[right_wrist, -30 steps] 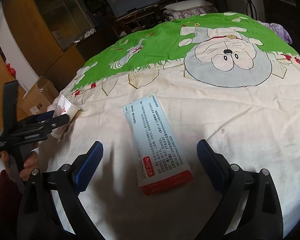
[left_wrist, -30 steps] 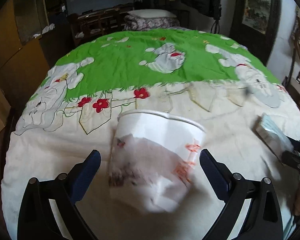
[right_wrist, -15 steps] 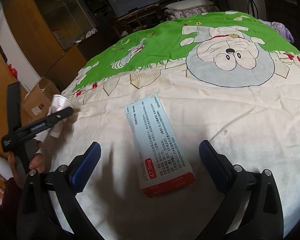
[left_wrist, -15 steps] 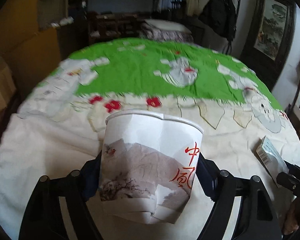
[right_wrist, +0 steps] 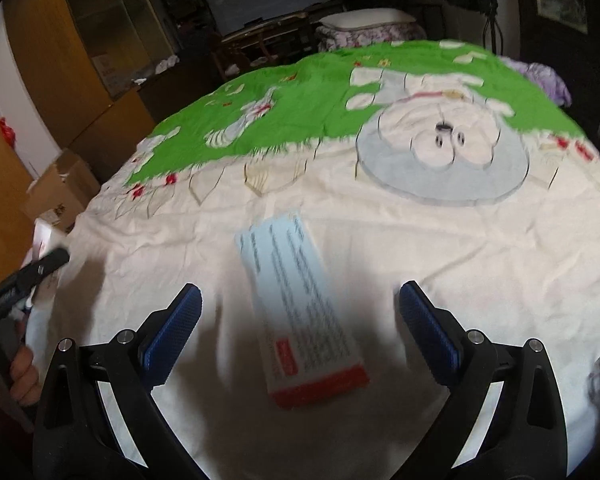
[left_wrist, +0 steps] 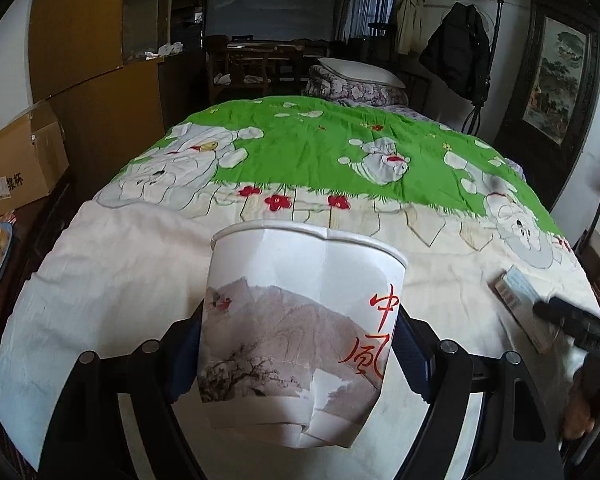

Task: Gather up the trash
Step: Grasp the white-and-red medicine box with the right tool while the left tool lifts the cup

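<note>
Crumpled paper cup (left_wrist: 300,340) upright, rim up, clamped between left gripper (left_wrist: 300,356) pads above the bedspread (left_wrist: 120,280); medicine box (right_wrist: 300,312) flat, long axis running away, between released right gripper (right_wrist: 300,320) fingers

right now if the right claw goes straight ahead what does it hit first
Probably the box: it lies on the bed between the open right claw fingers, just ahead. Depth is unclear because of blur.

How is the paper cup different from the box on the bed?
The cup is round and crumpled; the box is flat and rectangular. The cup is squeezed in the left hand-held gripper; the box lies loose on the bedspread, between the open right hand-held gripper's fingers. Both carry red print.
</note>
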A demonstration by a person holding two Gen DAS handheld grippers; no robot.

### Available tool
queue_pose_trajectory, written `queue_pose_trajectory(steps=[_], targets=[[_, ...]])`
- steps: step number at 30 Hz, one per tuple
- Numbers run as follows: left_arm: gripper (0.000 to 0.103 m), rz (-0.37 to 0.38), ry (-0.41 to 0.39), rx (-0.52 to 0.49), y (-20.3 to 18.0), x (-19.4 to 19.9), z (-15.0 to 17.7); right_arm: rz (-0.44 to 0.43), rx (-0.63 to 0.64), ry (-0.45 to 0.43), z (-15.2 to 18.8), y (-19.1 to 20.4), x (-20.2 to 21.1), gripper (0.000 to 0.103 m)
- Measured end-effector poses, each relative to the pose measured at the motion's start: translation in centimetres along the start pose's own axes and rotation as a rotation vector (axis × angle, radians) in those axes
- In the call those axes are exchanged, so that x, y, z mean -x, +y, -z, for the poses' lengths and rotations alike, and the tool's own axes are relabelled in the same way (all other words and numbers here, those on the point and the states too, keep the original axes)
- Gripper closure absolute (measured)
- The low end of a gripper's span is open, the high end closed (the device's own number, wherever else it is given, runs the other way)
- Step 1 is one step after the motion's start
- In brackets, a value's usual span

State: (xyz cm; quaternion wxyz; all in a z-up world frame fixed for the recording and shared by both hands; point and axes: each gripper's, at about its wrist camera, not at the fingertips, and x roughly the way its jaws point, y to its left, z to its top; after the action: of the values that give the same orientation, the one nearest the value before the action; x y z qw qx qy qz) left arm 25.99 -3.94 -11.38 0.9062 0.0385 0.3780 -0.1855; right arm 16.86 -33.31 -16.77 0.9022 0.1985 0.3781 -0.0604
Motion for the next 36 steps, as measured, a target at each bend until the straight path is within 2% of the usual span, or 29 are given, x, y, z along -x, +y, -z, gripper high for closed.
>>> queue_pose_trajectory(steps=[4, 8, 12, 17, 29, 30, 34, 36], targets=[[0.022, -0.011, 0.023, 0.005, 0.3, -0.7, 0.5, 0.051, 0.052, 0.005, -0.7, 1.2, -0.8, 0.008], [0.022, -0.036, 0.044, 0.002, 0.4, -1.8, 1.0, 0.112, 0.135, 0.028, 0.2, 2.5, -2.0, 0.008], [0.022, -0.061, 0.082, 0.005, 0.8, -3.1, 1.4, 0.127, 0.148, 0.074, 0.4, 2.7, -3.1, 0.008], [0.022, -0.056, 0.107, 0.033, 1.6, -4.3, 1.7, 0.143, 0.158, 0.093, 0.6, 2.8, -3.6, 0.009], [0.022, -0.084, 0.085, 0.025, 1.2, -3.1, 2.1, 0.148, 0.156, 0.093, 0.6, 2.8, -3.8, 0.010], [0.022, -0.086, 0.081, 0.026, 1.1, -2.8, 2.1, 0.149, 0.154, 0.091, 0.6, 2.7, -3.7, 0.011], [0.022, -0.097, 0.054, 0.022, 0.8, -1.0, 2.1, 0.154, 0.140, 0.072, 0.6, 2.4, -3.3, 0.030], [0.022, -0.101, 0.037, 0.015, 0.5, 0.1, 2.1, 0.155, 0.127, 0.066, 0.6, 2.2, -3.1, 0.034]])
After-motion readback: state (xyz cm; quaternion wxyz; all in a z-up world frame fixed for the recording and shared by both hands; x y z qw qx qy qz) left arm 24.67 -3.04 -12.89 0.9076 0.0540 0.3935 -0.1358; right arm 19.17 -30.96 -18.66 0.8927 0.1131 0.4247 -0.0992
